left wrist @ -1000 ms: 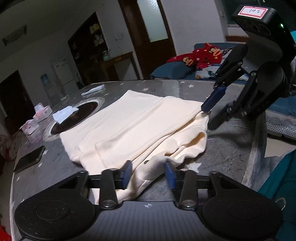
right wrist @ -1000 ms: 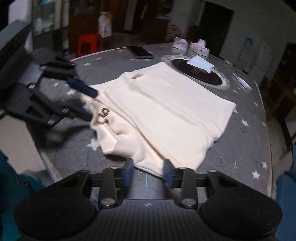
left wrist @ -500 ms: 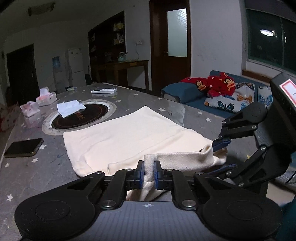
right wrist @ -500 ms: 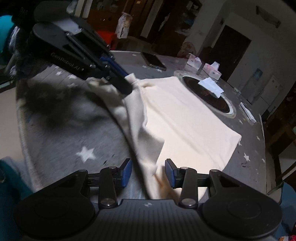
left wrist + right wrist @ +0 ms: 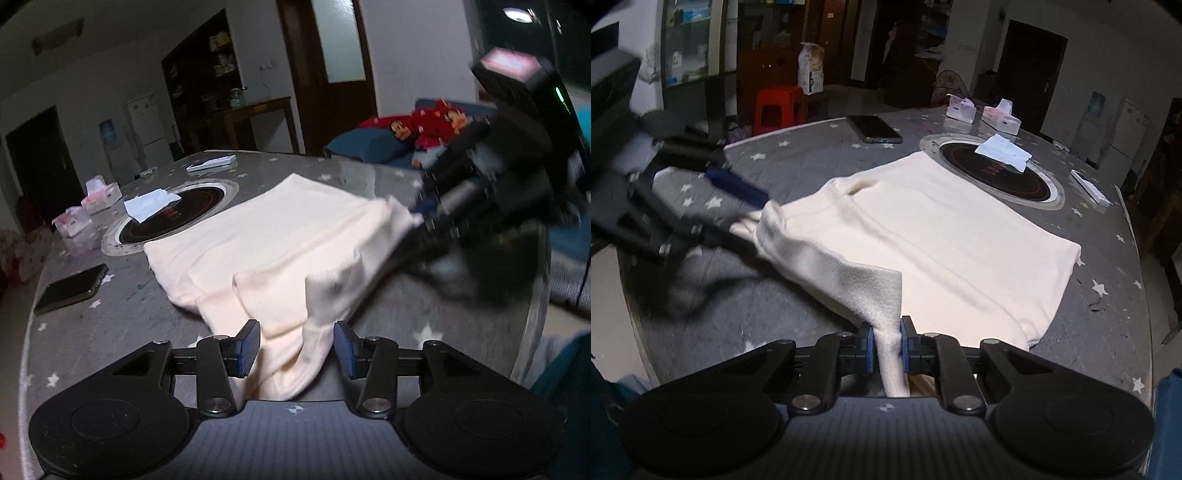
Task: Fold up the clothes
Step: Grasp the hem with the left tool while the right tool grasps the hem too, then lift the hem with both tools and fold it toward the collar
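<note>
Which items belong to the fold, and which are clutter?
Job: cream fleece garment; left gripper, open; right gripper, shut on it.
Lying about: black smartphone; white crumpled tissue; round black inset hob; pink tissue boxes.

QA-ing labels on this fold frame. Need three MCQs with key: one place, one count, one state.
1. Where does the white paper lie?
A) on the round cooktop
B) on the phone
C) on the garment

2. How many tissue boxes stand on the table?
A) one
B) two
C) four

3. How do the jaws of the right gripper stand?
A) wide open and empty
B) shut on the cream garment
C) shut on the phone

Key:
1 A: the paper rests on the cooktop's dark disc.
2 B: two boxes sit side by side beyond the cooktop.
3 B: the right wrist view shows a strip of fabric pinched between the two pads.
</note>
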